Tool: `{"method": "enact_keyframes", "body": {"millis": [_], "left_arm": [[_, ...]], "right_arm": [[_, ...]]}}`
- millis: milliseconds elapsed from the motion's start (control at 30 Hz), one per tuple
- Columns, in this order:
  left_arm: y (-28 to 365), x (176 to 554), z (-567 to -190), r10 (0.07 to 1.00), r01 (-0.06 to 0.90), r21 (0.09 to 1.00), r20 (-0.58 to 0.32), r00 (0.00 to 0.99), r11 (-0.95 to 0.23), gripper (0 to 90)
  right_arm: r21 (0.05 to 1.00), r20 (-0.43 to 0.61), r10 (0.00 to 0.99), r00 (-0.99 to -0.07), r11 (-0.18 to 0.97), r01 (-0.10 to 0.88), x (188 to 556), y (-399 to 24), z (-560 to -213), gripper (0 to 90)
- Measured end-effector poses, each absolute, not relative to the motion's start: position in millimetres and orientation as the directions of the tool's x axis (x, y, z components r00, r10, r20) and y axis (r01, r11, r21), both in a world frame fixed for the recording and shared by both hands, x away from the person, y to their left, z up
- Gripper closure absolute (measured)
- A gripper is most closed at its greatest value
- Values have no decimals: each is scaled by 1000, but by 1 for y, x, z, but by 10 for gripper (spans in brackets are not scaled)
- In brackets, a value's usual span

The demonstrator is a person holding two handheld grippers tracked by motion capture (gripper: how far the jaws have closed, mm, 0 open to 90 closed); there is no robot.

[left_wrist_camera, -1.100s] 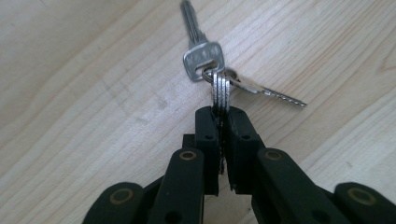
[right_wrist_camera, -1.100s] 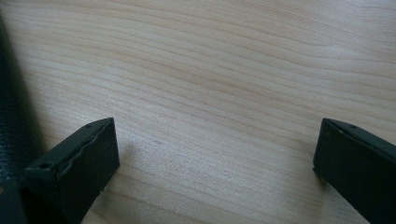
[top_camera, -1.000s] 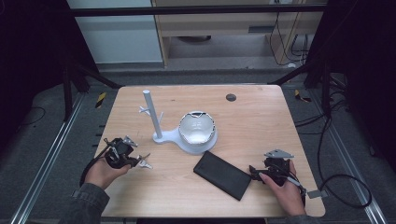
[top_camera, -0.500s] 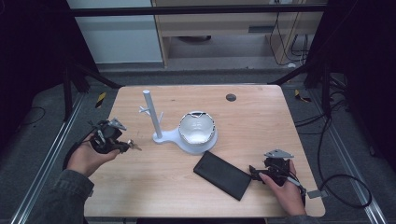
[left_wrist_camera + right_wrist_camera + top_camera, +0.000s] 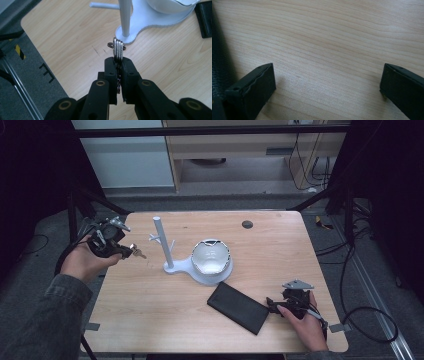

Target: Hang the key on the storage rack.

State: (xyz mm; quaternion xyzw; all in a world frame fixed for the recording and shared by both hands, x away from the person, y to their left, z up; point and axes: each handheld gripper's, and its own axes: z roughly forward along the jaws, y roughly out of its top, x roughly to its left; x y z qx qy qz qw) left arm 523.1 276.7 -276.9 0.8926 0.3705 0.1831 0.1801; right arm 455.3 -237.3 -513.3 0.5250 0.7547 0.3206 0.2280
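My left gripper (image 5: 118,61) is shut on a bunch of silver keys (image 5: 118,48) on a ring, held in the air above the table's left part (image 5: 131,251). The keys (image 5: 137,253) stick out toward the white stand's post (image 5: 163,242), which has short pegs (image 5: 154,238) on its side. The post (image 5: 125,17) rises just beyond the keys in the left gripper view. A white bowl (image 5: 210,257) sits on the stand's base. My right gripper (image 5: 327,82) rests open, low over the wood at the front right (image 5: 272,307), beside a black wallet (image 5: 239,307).
The wooden table (image 5: 280,250) has a small dark round mark (image 5: 247,224) at its back right. Its left edge and the dark floor with yellow-black tape (image 5: 19,51) lie close under my left hand. A cable (image 5: 360,320) trails off the table's right side.
My left gripper has risen from the tabletop with the keys and shifted back and to the left. The right gripper has stayed put.
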Motion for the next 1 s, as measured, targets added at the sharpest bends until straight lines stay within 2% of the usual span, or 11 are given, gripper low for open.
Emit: {"method": "enact_keyframes", "body": {"millis": [1000], "left_arm": [[247, 534, -257, 691, 556, 444, 238, 683, -703, 842]], "right_arm": [[724, -5, 936, -353, 247, 644, 456, -236, -513, 4]]}}
